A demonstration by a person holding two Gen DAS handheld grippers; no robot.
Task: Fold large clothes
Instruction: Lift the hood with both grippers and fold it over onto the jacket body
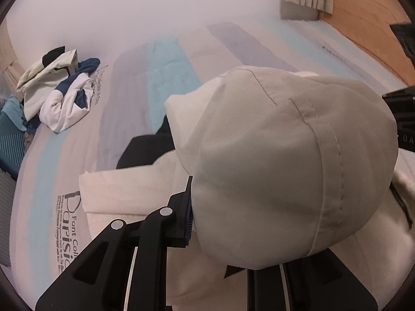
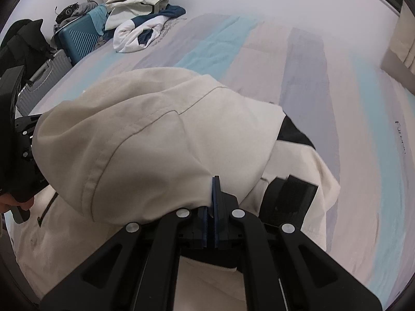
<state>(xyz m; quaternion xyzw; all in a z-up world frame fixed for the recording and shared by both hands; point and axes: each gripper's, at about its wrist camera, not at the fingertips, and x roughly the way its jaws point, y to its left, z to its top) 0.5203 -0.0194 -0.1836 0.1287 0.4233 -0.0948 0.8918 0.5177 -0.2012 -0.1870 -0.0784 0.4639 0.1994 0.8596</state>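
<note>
A cream jacket with black panels lies on the striped bed. Its hood (image 1: 293,165) is lifted off the jacket body (image 1: 124,197) and bulges in front of both cameras. My left gripper (image 1: 193,207) is shut on the hood's left edge; the cloth hides its right finger. My right gripper (image 2: 211,207) is shut on the hood's right edge (image 2: 145,150), with the blue pads pressed together. The left gripper shows at the left edge of the right wrist view (image 2: 23,150). The jacket body (image 2: 298,181) spreads beneath.
A pile of white, cream and navy clothes (image 1: 59,96) lies at the bed's far corner, also in the right wrist view (image 2: 140,23). A teal suitcase (image 2: 77,39) and a grey one (image 2: 44,83) stand beside the bed. A wooden headboard (image 1: 368,26) runs along the right.
</note>
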